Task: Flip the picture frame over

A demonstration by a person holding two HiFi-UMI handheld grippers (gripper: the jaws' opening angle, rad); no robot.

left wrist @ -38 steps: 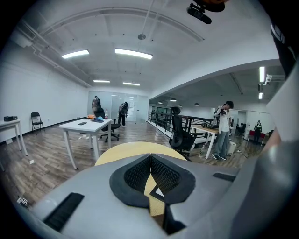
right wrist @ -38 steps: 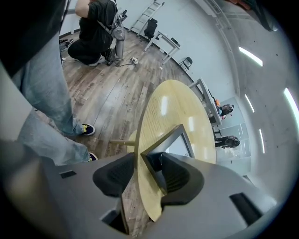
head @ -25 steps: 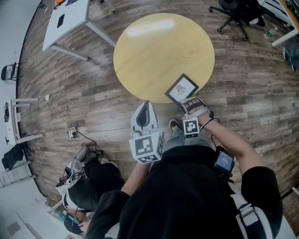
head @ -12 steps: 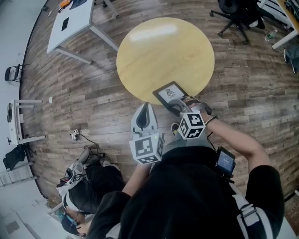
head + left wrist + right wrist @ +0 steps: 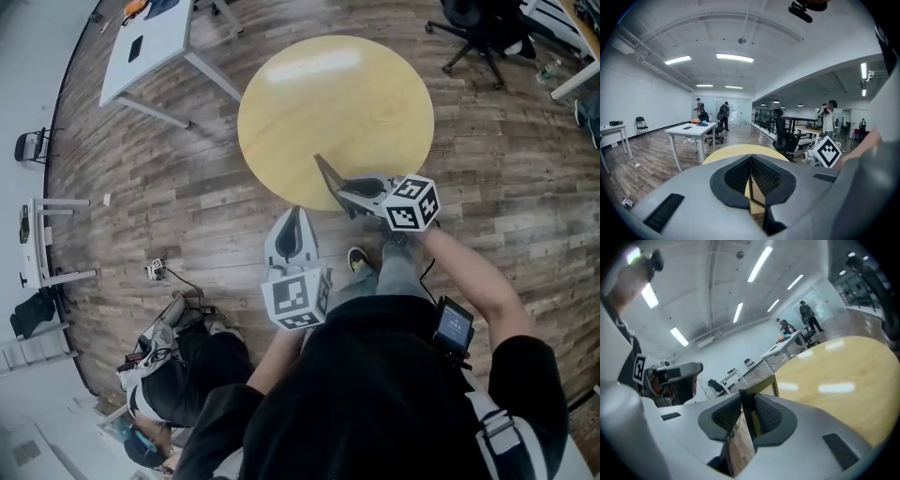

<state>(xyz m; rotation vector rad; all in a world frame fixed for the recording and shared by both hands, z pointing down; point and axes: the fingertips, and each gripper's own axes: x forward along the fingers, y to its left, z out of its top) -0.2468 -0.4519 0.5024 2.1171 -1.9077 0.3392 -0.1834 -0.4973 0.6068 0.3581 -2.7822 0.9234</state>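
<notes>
The black-rimmed picture frame (image 5: 328,180) stands on edge above the near rim of the round yellow table (image 5: 337,94), so I see only its thin side. My right gripper (image 5: 349,192) is shut on it, wrist rolled, marker cube to the right. In the right gripper view both pads (image 5: 771,416) press on the frame's dark rim (image 5: 761,389), with its wood-look face (image 5: 740,446) below. My left gripper (image 5: 293,217) hovers short of the table's near edge, apart from the frame. Its jaws (image 5: 751,176) are shut on nothing.
A white desk (image 5: 150,42) stands at the far left and an office chair (image 5: 483,23) at the far right. Bags and gear (image 5: 164,361) lie on the wood floor at my lower left, near a small marker cube (image 5: 155,269). People (image 5: 724,112) stand far off.
The right gripper has lifted the frame off the table's near edge and rolled it from lying flat, picture up, to standing on edge. The left gripper has stayed put.
</notes>
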